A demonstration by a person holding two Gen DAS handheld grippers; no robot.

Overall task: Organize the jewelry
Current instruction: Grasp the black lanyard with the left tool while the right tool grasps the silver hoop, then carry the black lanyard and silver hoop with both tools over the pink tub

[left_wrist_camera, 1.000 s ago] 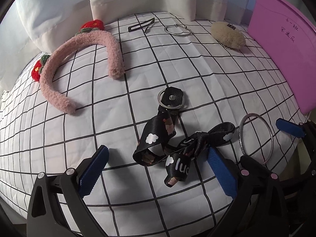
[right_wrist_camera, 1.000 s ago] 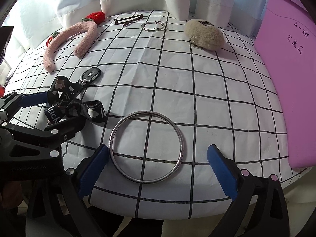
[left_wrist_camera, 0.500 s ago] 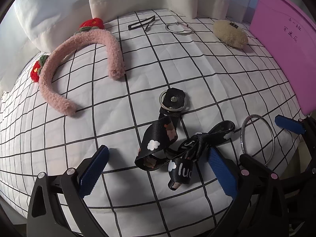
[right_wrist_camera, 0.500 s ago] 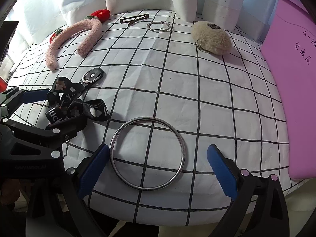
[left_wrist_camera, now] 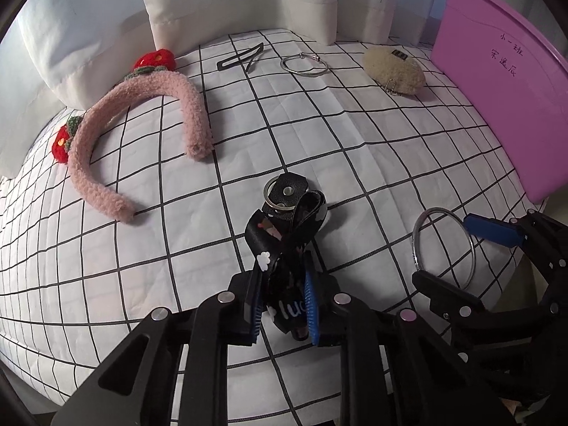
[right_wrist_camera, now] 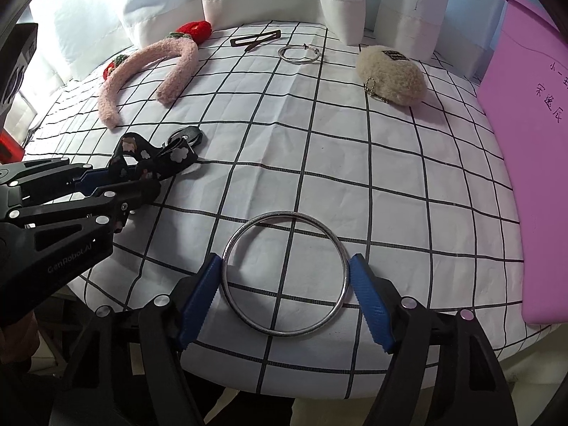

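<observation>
Between the blue fingers of my left gripper [left_wrist_camera: 282, 307] sits the bunched middle of the black printed fabric lanyard with white clouds and a leather tab on a metal keyring [left_wrist_camera: 284, 227]. Those jaws have just been closing and now pinch the strap from both sides, its leather end trailing forward beyond the fingertips onto the white quilted cloth with a black grid [left_wrist_camera: 319, 135]. I judge I took the strap at its gathered part because a loose ribbon lying flat offers little else to bite on.

Between the fingers of my right gripper [right_wrist_camera: 285, 291] lies the large plain silver metal bangle [right_wrist_camera: 284, 275], flat on the cloth. These jaws have also just been closing, and the pads now stand right at the bangle's outer rim on either side; whether they already press on it I cannot tell. Spanning its full width seems the only sensible hold on a thin hoop.

Far ahead of both sets of fingers lie a fuzzy pink headband with red crocheted strawberries [left_wrist_camera: 149, 131], a thin dark metal hair clip [left_wrist_camera: 241, 57], a small silver hoop [left_wrist_camera: 303, 65] and a cream fluffy pouch with a small chain [right_wrist_camera: 390, 76].

To the right of the right fingers stands a purple plastic container with handwriting on its wall [right_wrist_camera: 532, 142]. Only the outside shows, so I cannot say what is in it.
</observation>
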